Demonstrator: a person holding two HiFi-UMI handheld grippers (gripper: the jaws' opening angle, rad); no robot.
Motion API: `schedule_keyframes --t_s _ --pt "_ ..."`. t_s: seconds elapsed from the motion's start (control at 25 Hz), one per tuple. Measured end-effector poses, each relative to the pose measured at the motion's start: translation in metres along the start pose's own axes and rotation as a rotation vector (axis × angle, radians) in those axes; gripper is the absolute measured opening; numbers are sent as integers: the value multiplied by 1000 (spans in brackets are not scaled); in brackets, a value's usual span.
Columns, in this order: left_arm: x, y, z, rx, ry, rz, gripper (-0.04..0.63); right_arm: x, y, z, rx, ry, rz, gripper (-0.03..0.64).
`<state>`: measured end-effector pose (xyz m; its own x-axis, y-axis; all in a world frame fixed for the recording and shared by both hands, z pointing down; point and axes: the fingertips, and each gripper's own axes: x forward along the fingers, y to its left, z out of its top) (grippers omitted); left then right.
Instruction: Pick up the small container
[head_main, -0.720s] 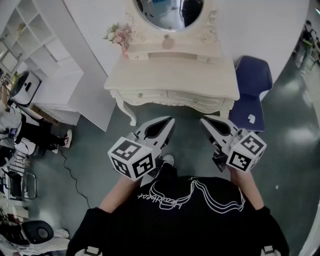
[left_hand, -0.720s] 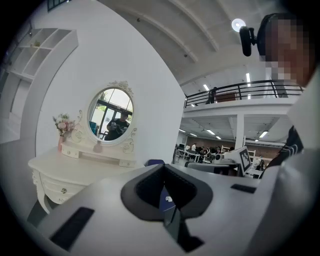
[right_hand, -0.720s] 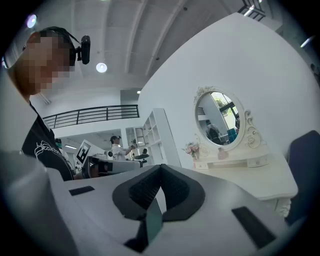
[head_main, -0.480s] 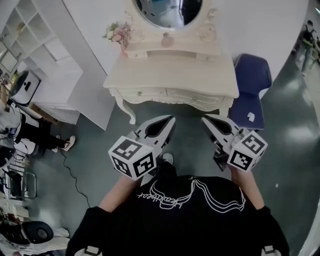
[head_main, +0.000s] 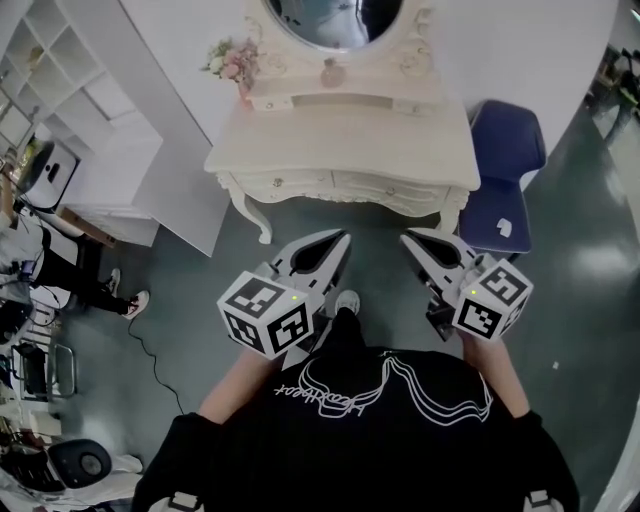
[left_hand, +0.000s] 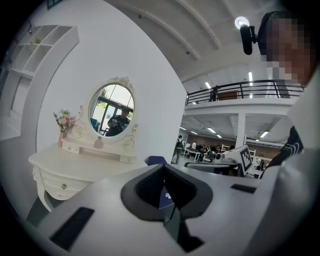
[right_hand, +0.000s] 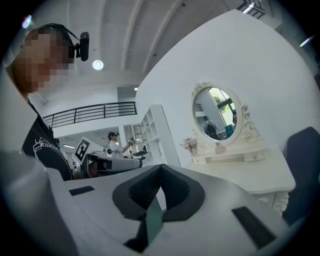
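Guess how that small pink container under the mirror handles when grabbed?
The small pink container looks tiny against the dressing table, so it is probably light. It appears rounded, so it may slip or tip when pinched. Its material is unclear from here; treat it as fragile.

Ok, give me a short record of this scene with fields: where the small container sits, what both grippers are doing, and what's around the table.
Dressing table: cream, ahead of the person
Small container: pink, on the table's raised shelf, below the mirror
Left gripper: shut, empty, short of the table
Right gripper: shut, empty, short of the table
Flowers: shelf's left end
Chair: blue, right of the table
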<state>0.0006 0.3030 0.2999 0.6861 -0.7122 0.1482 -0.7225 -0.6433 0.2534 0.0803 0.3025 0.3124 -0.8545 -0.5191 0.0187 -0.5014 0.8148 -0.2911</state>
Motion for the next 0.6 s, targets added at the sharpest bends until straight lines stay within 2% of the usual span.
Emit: schedule_keyframes --t_s 0.24,0.6 --pt "17 21 0 -21 19 -14 6 15 -23 2 19 6 -28 5" --pt "87 111 20 -70 61 10 6 75 -116 14 96 22 -76 5"
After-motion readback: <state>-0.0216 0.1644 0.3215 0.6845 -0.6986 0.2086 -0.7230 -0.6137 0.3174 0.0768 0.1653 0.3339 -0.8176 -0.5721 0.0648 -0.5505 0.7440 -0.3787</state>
